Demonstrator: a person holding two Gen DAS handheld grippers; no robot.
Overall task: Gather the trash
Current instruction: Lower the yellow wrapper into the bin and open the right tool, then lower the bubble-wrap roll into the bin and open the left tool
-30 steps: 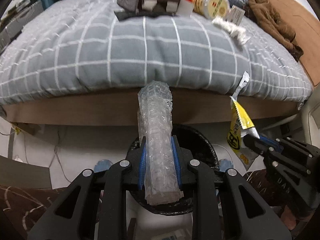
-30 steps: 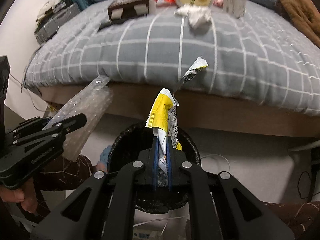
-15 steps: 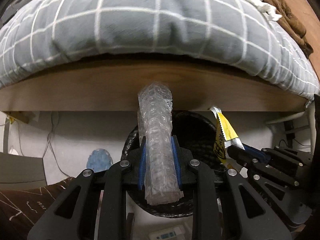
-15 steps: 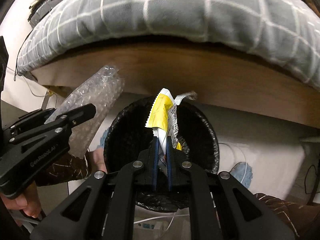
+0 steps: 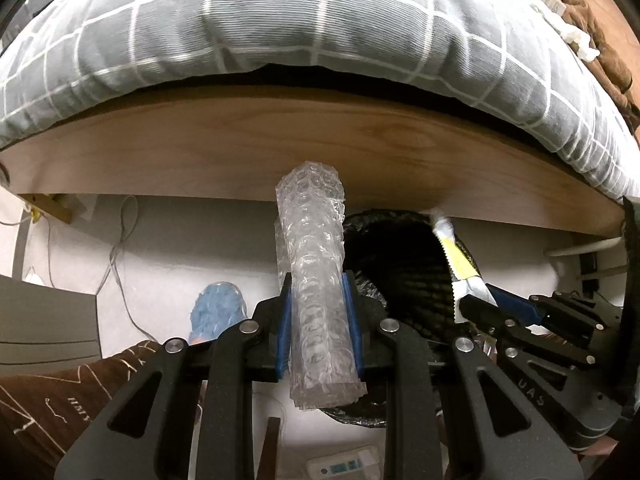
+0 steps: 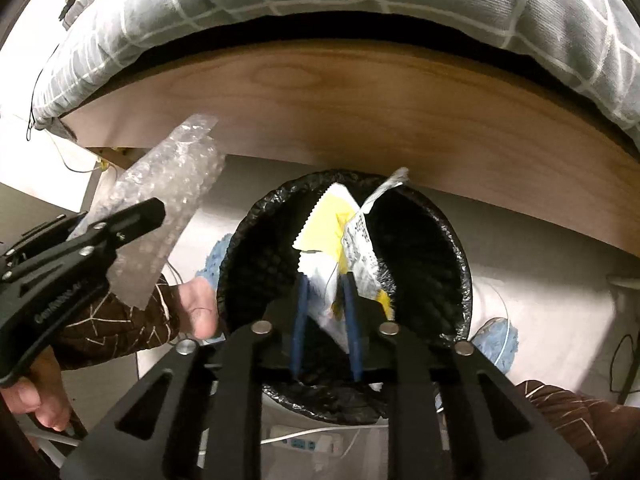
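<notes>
— What's around you, seen from your left tongs?

— A wooden bed frame (image 5: pixel 320 148) fills the far side, with the grey checked duvet (image 5: pixel 280 20) bulging over it; a second ago I could see across the bed top, now I'm down below its edge. My left gripper (image 5: pixel 318 320) is clamped on the roll of bubble wrap (image 5: pixel 314 280), blue pads pressing both its sides, no change in that grip. The black-lined trash bin (image 5: pixel 400 264) sits just behind and to the right of the roll, so the roll is near the rim, not yet over the hole.

— And from the right tongs?

— Same bed frame (image 6: pixel 360 112) far off, and the bin (image 6: pixel 452 256) now sits squarely under my right gripper (image 6: pixel 325 312). Its jaws have just been opening: the yellow snack wrapper (image 6: pixel 328 220) stands loose between the blue pads, which no longer pinch it. My left gripper (image 6: pixel 132 216) and its bubble wrap (image 6: pixel 168 184) hang at the left, beside the rim.

— Meaning?

— I judge the wrapper is about to drop in. The bubble wrap probably needs a shift right before I let go.
</notes>
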